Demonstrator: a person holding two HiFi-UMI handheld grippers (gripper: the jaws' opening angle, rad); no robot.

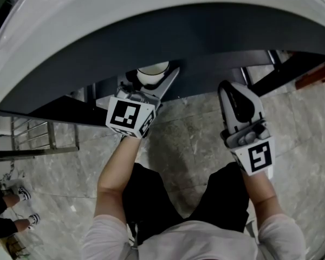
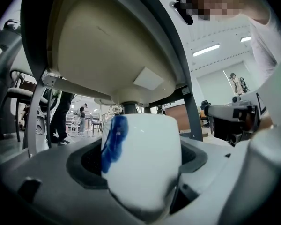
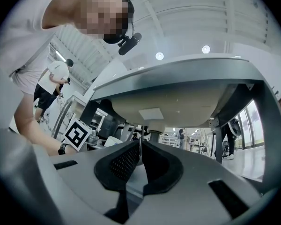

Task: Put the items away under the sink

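Fingers of the left gripper (image 2: 141,159) clamp the cup (image 2: 145,144) under the sink (image 2: 107,46), with the drain (image 2: 129,108) at the cup's 12 o'clock, so a bump there could jar it loose; the right gripper (image 3: 140,146) has its fingers pressed together, empty.

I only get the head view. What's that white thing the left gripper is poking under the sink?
Observer: The left gripper view shows a white cup with a blue mark on its side, gripped between the jaws of the left gripper.
Operator: Is the other gripper carrying anything?
Observer: No. In the right gripper view, the right gripper has its jaws together with nothing between them.
Operator: What's up above the cup?
Observer: The pale underside of the sink bowl, with its drain pipe coming down behind the cup.
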